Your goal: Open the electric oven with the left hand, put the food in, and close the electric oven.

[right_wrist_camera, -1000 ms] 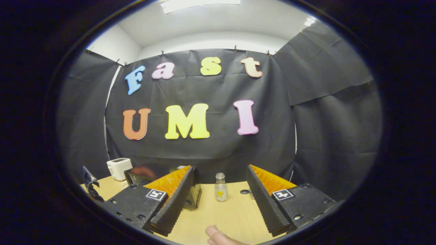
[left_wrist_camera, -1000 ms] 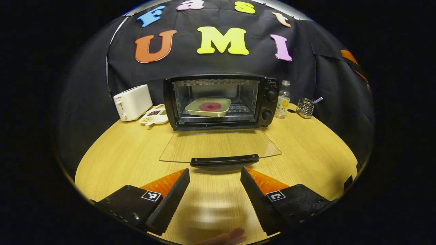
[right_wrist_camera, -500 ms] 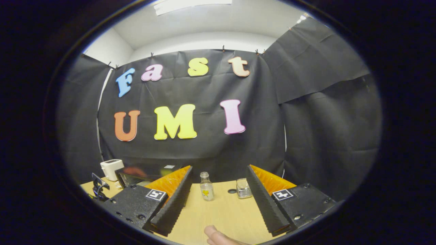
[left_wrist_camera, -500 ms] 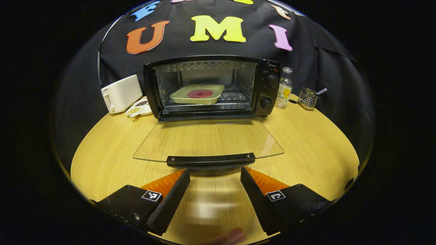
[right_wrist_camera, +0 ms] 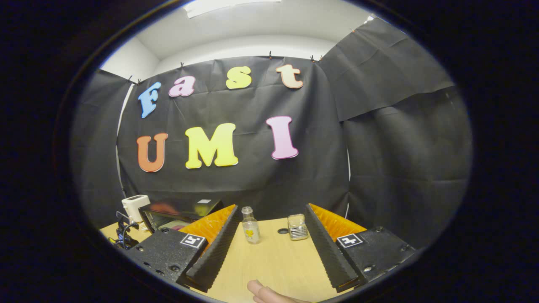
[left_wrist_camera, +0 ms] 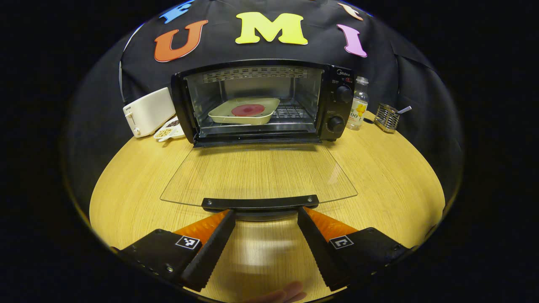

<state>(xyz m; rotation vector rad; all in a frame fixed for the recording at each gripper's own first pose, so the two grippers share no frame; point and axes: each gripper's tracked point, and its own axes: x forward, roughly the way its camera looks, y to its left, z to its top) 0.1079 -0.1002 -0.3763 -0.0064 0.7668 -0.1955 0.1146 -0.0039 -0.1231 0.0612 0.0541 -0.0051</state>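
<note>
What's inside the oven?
Inside the oven, a pale tray sits on the wire rack, with a round red piece of food in it. The tray hides the rack under it. The door lies open.

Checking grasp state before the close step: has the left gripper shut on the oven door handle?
No. The left gripper is open, its fingers spread just short of the door handle, pressing nothing.

One electric oven (left_wrist_camera: 261, 101), one tray (left_wrist_camera: 244, 111), one toaster (left_wrist_camera: 147, 111), one bottle (left_wrist_camera: 358, 109), one wire holder (left_wrist_camera: 386, 119), one snack dish (left_wrist_camera: 168, 130).
</note>
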